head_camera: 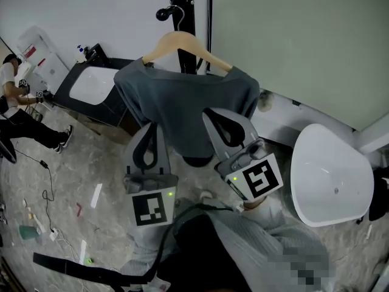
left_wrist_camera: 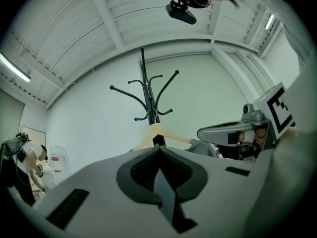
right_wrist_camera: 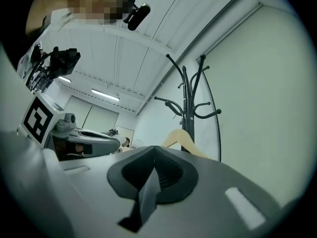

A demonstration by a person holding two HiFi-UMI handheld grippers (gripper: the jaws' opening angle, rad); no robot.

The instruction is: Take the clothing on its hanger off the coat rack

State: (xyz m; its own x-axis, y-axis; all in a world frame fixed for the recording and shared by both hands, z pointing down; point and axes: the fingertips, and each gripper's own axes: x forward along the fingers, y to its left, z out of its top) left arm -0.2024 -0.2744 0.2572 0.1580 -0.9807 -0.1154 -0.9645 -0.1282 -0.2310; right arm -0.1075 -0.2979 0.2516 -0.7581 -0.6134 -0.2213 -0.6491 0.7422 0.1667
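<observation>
A grey shirt (head_camera: 182,105) hangs on a wooden hanger (head_camera: 182,41), whose hook sits on the black coat rack (head_camera: 185,5) at the top of the head view. My left gripper (head_camera: 149,126) and right gripper (head_camera: 208,113) point up at the shirt's lower half, side by side, both shut with nothing between the jaws. The left gripper view shows its closed jaws (left_wrist_camera: 158,148) below the hanger (left_wrist_camera: 156,132) and rack (left_wrist_camera: 147,95). Over the closed jaws (right_wrist_camera: 154,148) of the right gripper view stand the hanger (right_wrist_camera: 181,139) and rack (right_wrist_camera: 190,95).
A white tub (head_camera: 331,175) stands at the right by the wall. A black stand with a white basin (head_camera: 91,84) sits left of the rack. A person (head_camera: 18,108) crouches at far left. Cables and small litter (head_camera: 45,193) lie on the floor.
</observation>
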